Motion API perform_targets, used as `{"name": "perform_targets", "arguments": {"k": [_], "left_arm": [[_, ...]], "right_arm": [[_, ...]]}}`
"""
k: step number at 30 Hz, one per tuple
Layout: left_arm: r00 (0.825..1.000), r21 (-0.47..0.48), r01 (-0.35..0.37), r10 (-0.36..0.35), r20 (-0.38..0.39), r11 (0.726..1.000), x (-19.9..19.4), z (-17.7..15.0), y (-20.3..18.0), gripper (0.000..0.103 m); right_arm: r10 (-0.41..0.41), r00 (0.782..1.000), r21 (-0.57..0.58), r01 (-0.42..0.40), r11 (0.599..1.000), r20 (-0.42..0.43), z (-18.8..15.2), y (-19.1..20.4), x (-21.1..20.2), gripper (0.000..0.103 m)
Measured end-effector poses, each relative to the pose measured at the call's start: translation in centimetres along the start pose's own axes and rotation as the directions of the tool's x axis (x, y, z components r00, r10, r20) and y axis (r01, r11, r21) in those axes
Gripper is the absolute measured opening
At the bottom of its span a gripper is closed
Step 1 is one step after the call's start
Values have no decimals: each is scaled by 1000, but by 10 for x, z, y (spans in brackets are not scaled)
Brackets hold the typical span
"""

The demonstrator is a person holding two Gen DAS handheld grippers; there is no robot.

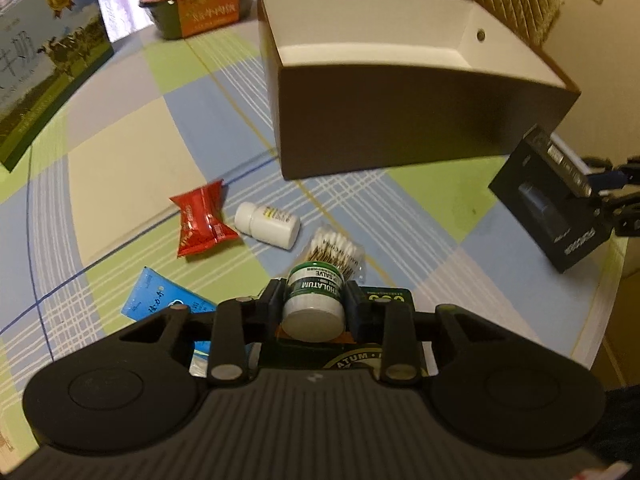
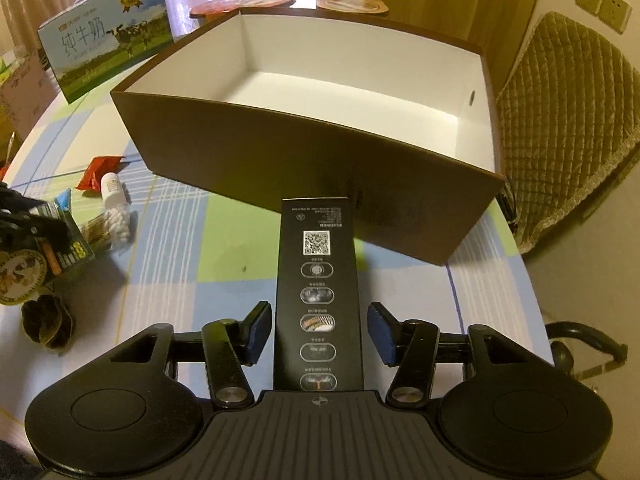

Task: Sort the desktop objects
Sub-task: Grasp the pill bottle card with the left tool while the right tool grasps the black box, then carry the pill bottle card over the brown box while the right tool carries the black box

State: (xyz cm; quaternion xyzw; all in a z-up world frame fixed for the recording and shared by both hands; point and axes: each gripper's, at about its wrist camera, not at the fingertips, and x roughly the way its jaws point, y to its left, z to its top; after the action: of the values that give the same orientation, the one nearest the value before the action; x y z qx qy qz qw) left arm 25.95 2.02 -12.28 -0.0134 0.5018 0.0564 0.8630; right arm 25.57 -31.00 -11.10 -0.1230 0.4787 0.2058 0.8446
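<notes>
My left gripper [image 1: 313,305] is shut on a small green-and-white Mentholatum salve jar [image 1: 314,300], held above a dark green package [image 1: 384,300]. A big brown box with a white inside [image 1: 400,60] stands ahead, seen empty in the right wrist view [image 2: 320,92]. A tall black carton [image 2: 319,292] lies between the blue pads [image 2: 256,334] of my right gripper [image 2: 319,334]; the jaws stand wide of its sides. That carton also shows in the left wrist view [image 1: 548,196].
On the checked tablecloth lie a red snack packet [image 1: 200,220], a white pill bottle [image 1: 267,225], a cotton swab pack [image 1: 334,250] and a blue sachet [image 1: 160,298]. A milk carton box [image 1: 44,64] and noodle bowl [image 1: 200,4] stand behind. A padded chair [image 2: 568,128] stands right.
</notes>
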Motion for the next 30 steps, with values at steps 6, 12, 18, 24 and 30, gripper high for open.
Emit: {"name": "perform_targets", "arguments": {"k": [6, 12, 18, 24, 30], "left_arm": [[999, -32, -18, 20, 50, 999, -17, 5, -3, 28], [996, -46, -39, 43, 80, 998, -22, 12, -8, 28], [995, -46, -33, 37, 92, 998, -24, 16, -18, 28], [994, -42, -29, 34, 103, 999, -25, 20, -26, 28], [991, -22, -8, 11, 135, 1000, -31, 31, -41, 28]], "right_arm": [[-10, 999, -49, 8, 999, -31, 9, 8, 21, 52], [-24, 999, -68, 20, 998, -46, 10, 5, 28, 41], [-17, 998, -61, 14, 998, -56, 7, 0, 20, 41], [-2, 1000, -59, 0, 998, -30, 8, -4, 2, 41], [42, 999, -58, -41, 997, 9, 10, -9, -22, 41]]}}
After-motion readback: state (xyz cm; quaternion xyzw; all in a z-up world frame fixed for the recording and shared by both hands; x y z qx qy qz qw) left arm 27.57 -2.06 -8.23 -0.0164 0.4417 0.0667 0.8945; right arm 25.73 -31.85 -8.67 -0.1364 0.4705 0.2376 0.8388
